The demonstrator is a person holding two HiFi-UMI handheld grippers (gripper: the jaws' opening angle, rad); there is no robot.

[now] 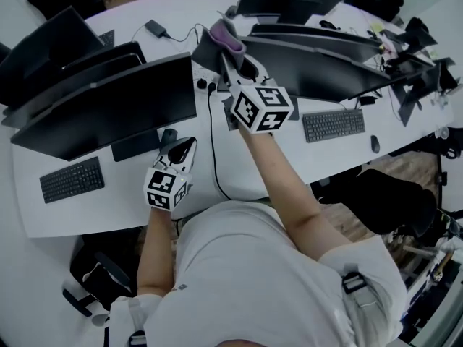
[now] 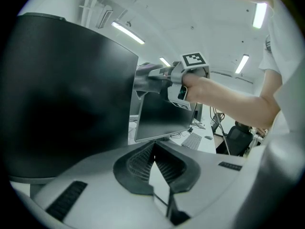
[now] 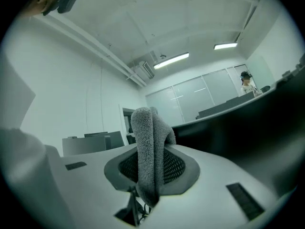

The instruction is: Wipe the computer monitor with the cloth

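The grey cloth [image 3: 148, 142] stands upright between the jaws of the right gripper [image 3: 151, 168]. The jaws are closed on its lower fold, and its pile bulges out above the pads. In the head view the cloth [image 1: 217, 40] is at the upper centre of the frame, at the left end of the top edge of the middle monitor [image 1: 318, 67]. The right gripper [image 1: 230, 60] reaches up to it from its marker cube, but whether the cloth presses on the screen cannot be told. In the left gripper view the cloth [image 2: 143, 78] shows at the upper left corner of the middle monitor [image 2: 162, 118], partly behind the left monitor [image 2: 66, 94]. The left gripper [image 2: 153, 159] has its jaws brought together with nothing between them. In the head view the left gripper [image 1: 181, 152] is at lower centre-left, over the white desk [image 1: 340, 157], just right of the left monitor [image 1: 108, 107]. One keyboard [image 1: 71, 180] lies at lower left, and a second keyboard [image 1: 333, 124] lies right of centre.
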